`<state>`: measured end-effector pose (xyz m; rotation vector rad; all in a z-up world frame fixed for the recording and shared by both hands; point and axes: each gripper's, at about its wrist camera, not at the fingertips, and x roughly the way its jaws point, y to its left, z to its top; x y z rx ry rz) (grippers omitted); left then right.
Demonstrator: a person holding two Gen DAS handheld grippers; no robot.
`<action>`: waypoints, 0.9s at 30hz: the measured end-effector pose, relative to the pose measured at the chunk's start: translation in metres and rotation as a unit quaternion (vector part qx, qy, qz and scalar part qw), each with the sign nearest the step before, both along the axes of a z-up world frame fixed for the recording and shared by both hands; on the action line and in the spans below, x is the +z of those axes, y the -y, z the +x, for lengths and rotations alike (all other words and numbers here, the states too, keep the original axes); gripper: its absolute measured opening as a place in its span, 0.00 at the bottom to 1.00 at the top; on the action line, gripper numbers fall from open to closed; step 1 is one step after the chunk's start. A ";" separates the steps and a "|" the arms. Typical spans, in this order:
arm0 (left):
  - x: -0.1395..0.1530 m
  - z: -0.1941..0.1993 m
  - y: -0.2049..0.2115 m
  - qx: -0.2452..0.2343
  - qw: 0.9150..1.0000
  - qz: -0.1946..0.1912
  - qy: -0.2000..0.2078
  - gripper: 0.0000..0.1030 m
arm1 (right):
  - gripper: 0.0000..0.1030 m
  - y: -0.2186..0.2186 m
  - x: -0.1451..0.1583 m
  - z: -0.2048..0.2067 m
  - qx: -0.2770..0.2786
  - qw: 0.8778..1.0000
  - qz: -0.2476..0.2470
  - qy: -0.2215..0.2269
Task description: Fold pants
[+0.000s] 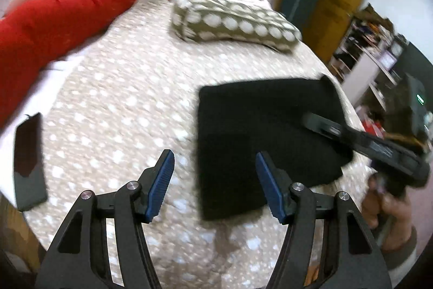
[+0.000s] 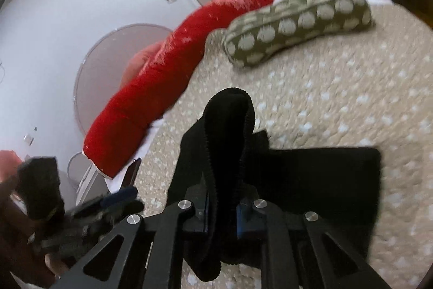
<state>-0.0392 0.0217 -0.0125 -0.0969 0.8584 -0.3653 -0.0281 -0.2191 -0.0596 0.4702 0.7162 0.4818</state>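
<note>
The black pants (image 1: 259, 137) lie folded into a rough square on the dotted beige bedspread (image 1: 121, 104). My left gripper (image 1: 215, 180) is open and empty, just above the bedspread at the near left edge of the pants. My right gripper (image 2: 223, 210) is shut on a bunched edge of the pants (image 2: 230, 126), which loops up between its blue pads; the folded part lies to the right (image 2: 324, 175). In the left wrist view the right gripper (image 1: 360, 140) reaches over the pants from the right.
A red rolled quilt (image 1: 81, 7) lies along the far left of the bed. A green pillow with white dots (image 1: 232, 18) sits at the head. A dark phone (image 1: 28, 161) lies near the left edge. Shelves (image 1: 379, 53) stand to the right.
</note>
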 end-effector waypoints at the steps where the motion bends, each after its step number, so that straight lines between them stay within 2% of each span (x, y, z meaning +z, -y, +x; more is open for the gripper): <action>1: 0.002 0.003 0.001 0.001 1.000 0.002 0.006 0.61 | 0.12 0.008 0.004 -0.005 -0.010 1.000 -0.002 0.004; 4: -0.005 0.009 0.010 -0.003 1.000 0.009 -0.003 0.61 | 0.12 0.026 0.003 -0.011 -0.049 0.999 -0.020 -0.006; 7: -0.022 0.017 0.028 -0.015 0.999 0.024 -0.020 0.61 | 0.13 0.042 -0.015 -0.007 -0.077 0.995 -0.040 -0.042; 8: -0.028 0.019 0.034 -0.020 0.999 0.029 -0.026 0.61 | 0.18 0.043 -0.022 -0.003 -0.084 0.994 -0.052 -0.053; 9: -0.034 0.020 0.040 -0.025 0.998 0.037 -0.035 0.61 | 0.19 0.045 -0.030 0.000 -0.091 0.992 -0.061 -0.067; 10: -0.037 0.024 0.044 -0.027 0.998 0.045 -0.041 0.61 | 0.19 0.049 -0.033 -0.001 -0.092 0.992 -0.052 -0.071; 11: -0.037 0.026 0.047 -0.027 0.998 0.049 -0.041 0.61 | 0.20 0.053 -0.031 -0.004 -0.093 0.992 -0.044 -0.069; 15: -0.025 0.033 0.048 -0.018 0.998 0.055 -0.020 0.61 | 0.24 0.059 0.005 -0.021 -0.133 0.986 -0.096 -0.027; 19: -0.021 0.047 0.057 -0.014 0.998 0.067 -0.008 0.61 | 0.24 0.043 0.028 -0.019 -0.086 0.993 -0.080 0.013; 23: -0.027 0.067 0.067 -0.004 0.997 0.072 -0.015 0.61 | 0.24 0.023 0.012 0.005 -0.071 0.990 -0.120 -0.002; 27: -0.040 0.084 0.076 -0.008 0.997 0.076 -0.030 0.61 | 0.24 0.041 -0.013 0.024 -0.120 0.983 -0.132 -0.036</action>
